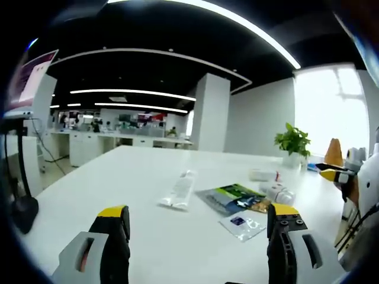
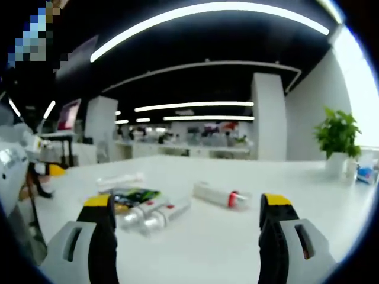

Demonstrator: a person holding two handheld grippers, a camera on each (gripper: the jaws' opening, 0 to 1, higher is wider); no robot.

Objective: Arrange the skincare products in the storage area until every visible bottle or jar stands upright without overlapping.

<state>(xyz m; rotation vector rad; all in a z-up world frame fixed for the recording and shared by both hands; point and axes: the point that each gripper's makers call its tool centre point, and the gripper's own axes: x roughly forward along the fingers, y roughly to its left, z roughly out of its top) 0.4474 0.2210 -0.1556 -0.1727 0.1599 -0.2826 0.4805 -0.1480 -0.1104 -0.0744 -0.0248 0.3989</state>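
Open-plan office: long white table [image 1: 148, 195], desk rows [image 1: 112, 142], ceiling light strips [image 2: 195, 105], potted plant [image 2: 337, 136].

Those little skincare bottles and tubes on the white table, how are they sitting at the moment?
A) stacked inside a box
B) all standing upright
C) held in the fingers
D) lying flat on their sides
D: the white bottle and the two tubes lie on their sides on the table, and both grippers are open and hold nothing.
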